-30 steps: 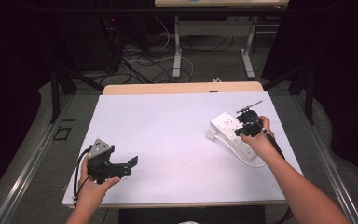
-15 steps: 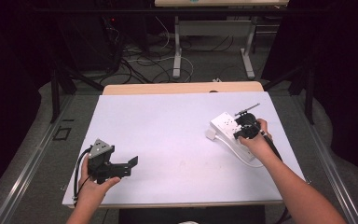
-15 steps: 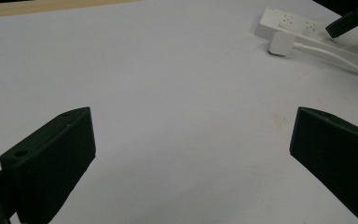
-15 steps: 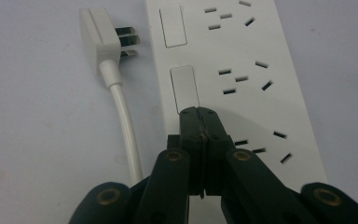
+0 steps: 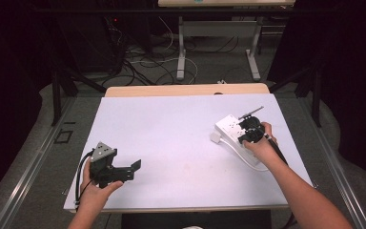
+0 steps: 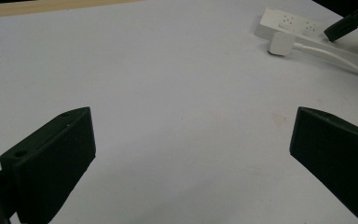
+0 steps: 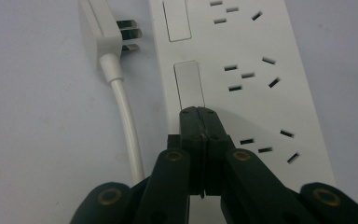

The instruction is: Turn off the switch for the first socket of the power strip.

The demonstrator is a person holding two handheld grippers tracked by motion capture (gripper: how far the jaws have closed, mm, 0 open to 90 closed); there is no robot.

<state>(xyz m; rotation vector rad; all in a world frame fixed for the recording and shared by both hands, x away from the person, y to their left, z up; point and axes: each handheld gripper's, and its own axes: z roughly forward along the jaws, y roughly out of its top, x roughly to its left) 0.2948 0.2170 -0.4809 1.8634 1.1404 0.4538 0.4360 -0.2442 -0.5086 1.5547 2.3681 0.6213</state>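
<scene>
The power strip [image 5: 233,136] lies at the right of the white table [image 5: 171,143], its plug [image 7: 98,28] loose just beside it on its cord [image 7: 128,130], prongs bare and in no socket. Our right gripper [image 7: 200,112] is clenched with nothing between its jaws, and its joined tips rest at the near end of a rocker switch [image 7: 189,84] on the strip; whether they press it we cannot tell. We judge the work to be at the switch-pressing step, barely begun: a second switch [image 7: 176,18] farther along stands untouched. Our left gripper [image 5: 126,171] waits well apart at the table's left, jaws released and wide over bare surface, holding nothing. Steadying the strip may yet fall to it.
</scene>
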